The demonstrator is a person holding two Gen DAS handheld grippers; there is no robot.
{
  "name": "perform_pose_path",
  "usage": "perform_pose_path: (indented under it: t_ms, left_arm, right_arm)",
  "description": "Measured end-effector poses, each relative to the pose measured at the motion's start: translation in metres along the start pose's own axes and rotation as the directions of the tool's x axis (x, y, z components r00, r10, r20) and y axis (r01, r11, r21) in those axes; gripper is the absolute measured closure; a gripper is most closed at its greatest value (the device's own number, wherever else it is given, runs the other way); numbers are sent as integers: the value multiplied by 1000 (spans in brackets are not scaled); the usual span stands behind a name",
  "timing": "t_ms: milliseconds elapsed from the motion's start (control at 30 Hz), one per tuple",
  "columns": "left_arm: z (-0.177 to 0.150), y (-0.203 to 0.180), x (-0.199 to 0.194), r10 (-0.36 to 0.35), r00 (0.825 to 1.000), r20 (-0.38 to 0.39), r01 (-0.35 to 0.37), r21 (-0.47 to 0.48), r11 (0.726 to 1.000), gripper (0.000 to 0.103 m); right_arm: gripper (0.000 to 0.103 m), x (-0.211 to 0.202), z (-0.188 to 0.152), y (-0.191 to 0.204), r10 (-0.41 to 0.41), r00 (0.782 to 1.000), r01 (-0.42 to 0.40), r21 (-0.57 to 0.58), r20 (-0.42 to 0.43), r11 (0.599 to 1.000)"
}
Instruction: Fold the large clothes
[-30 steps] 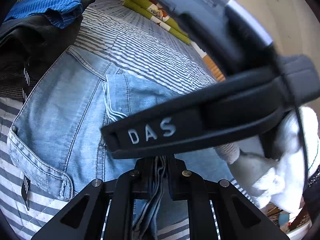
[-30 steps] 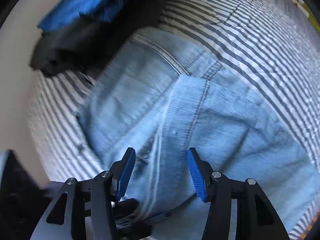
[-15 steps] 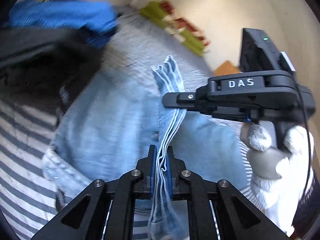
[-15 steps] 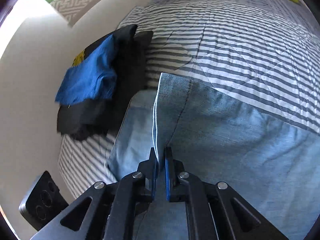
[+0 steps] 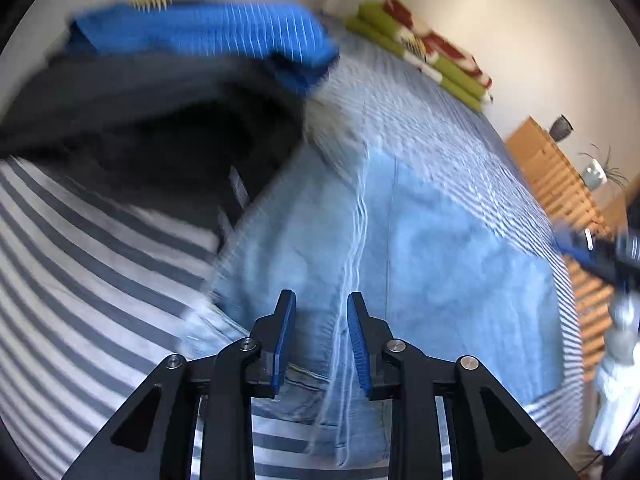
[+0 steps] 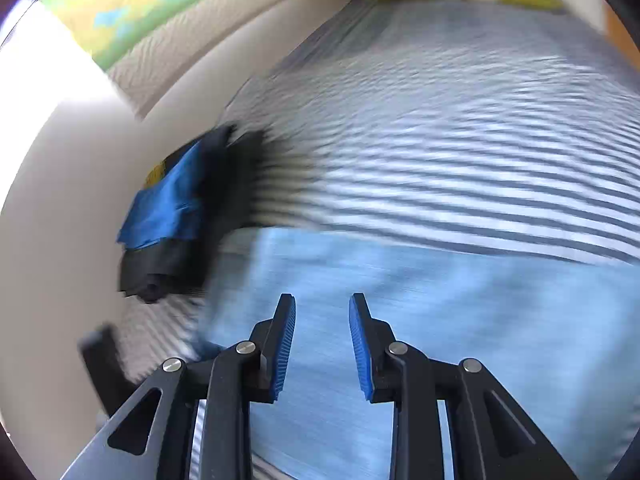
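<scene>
My left hand-held gripper [image 5: 321,338] hangs released, nothing between its blue pads, over the folded light-blue denim jeans [image 5: 420,248] lying on the grey-and-white striped bed [image 5: 100,248]. My right hand-held gripper [image 6: 322,340] is released too, above the same jeans [image 6: 460,320].

Grey-striped bed cover [image 5: 92,264], pale wall [image 5: 500,20], slatted wooden furniture [image 5: 568,196], bright daylight
</scene>
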State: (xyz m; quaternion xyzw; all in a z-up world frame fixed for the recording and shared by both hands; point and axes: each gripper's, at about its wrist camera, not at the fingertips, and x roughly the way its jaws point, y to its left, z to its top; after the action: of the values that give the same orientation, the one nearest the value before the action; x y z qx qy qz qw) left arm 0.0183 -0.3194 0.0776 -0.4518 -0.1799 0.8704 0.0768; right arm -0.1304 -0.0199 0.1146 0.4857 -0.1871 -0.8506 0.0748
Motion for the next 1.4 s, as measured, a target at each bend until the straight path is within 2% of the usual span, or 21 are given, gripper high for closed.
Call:
perform_pose_path:
  t_ms: [67,167,300,367,400,433,467,567,633,667,700,767,933,967,1033,1067,1167,1200,1267,1367,1400]
  left_arm:
    - [-1,-9,-12,-69,997,31,69,16,998,74]
    - [0,-45,-2,-160,987,-4,160,88,983,73]
    - [-23,-103,21,-206,969,-135,228,171,959,73]
    - [-40,-114,38,-146,965,-218,196,232,953,71]
    - [-52,-115,44,-76,970,-231,138,265,954,76]
    - [-61,-109,45,-40,971,-234,105,275,956,78]
    - [-62,-111,43,-27,975,-221,90,280,956,78]
    - [-60,-124,28,26,988,-152,25,323,946,75]
    - [-63,-144,12,-27,993,-119,66,341,938,73]
    - [-67,-157,6,-62,992,-113,98,353,930,68]
    - [-73,-175,5,-103,988,-117,140,370,919,59]
    - [-96,-228,2,-191,967,-167,246,430,869,51]
    - [-145,-342,27,-285,898,-336,428,511,745,51]
    - [-156,-362,23,-277,893,-354,436,537,722,50]
    - [-180,-389,26,-228,908,-351,409,628,662,50]
    - [-185,-389,26,-209,909,-361,404,639,655,50]
    - [-202,-371,27,-224,866,-446,462,547,698,50]
    - [-206,-369,32,-227,859,-459,469,529,707,50]
    - [-221,-369,37,-206,865,-458,450,524,723,50]
    - [-238,-380,48,-205,856,-474,457,509,729,50]
    - [-241,-386,51,-204,861,-467,453,520,724,50]
  right_arm:
    - [78,-36,-22,-56,-85,995,82,63,54,995]
    - [78,-69,-55,-117,-214,972,201,131,99,971]
    - [78,-74,-94,-179,-200,979,184,234,44,955]
    - [78,-63,-111,-190,-218,976,211,248,1,946]
    - [78,-58,-121,-197,-235,971,240,253,-47,937]
    - [81,-49,-129,-201,-239,965,258,248,-104,934]
    - [85,-51,-135,-202,-230,967,249,212,-110,945]
    - [81,-84,-125,-206,-167,986,169,219,-32,961]
    - [71,-100,-110,-215,-141,989,129,235,35,963]
    - [62,-106,-98,-220,-156,986,136,235,67,962]
    - [58,-105,-88,-221,-162,983,139,230,86,963]
    - [58,-105,-70,-237,-135,985,107,230,111,967]
    - [58,-78,-32,-280,28,996,-53,319,82,946]
    - [58,-71,-29,-285,56,996,-76,330,72,941]
    - [58,-63,-23,-294,92,994,-105,361,54,926]
    - [58,-65,-23,-301,110,992,-125,372,62,920]
    - [58,-77,-39,-303,132,987,-157,362,94,919]
    - [58,-82,-46,-301,118,988,-147,360,102,921]
    - [58,-92,-72,-294,46,993,-83,369,107,926]
    - [58,-105,-115,-281,43,992,-85,372,120,924]
    - [58,-107,-122,-280,45,992,-86,379,116,921]
